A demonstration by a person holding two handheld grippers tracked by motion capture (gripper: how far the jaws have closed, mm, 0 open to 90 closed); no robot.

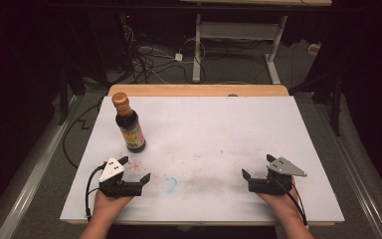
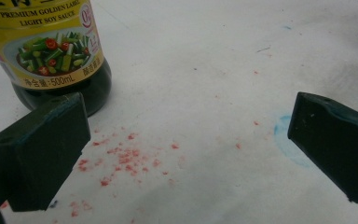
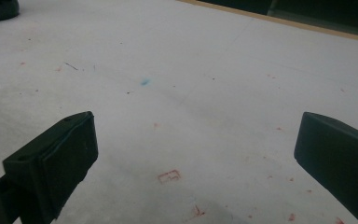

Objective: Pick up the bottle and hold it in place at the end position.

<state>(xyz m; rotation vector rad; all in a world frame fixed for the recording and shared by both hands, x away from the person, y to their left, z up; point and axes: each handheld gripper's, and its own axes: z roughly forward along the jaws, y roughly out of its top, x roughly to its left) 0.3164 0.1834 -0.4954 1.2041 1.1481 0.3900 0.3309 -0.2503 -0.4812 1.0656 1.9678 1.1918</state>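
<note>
Both hands come in from the near edge of the white table [image 1: 238, 124], forearms low, each w/ a gripper resting at or just above the surface. Left gripper [image 1: 135, 168] sits near the front-left, wrist angled so its jaws point ahead and slightly inward; jaws spread wide, nothing between them. The soy sauce bottle [image 1: 129, 124] stands upright just ahead of it and a bit to its outer side; in the left gripper view the bottle's label and dark base [image 2: 56, 56] rise right behind the left-hand jaw, close but not touching. Red specks [image 2: 121, 158] lie on the table between the jaws. Right gripper [image 1: 256, 175] rests front-right, well apart from the bottle, pointing inward toward the left hand; jaws likewise released, wide, holding nothing.
</note>
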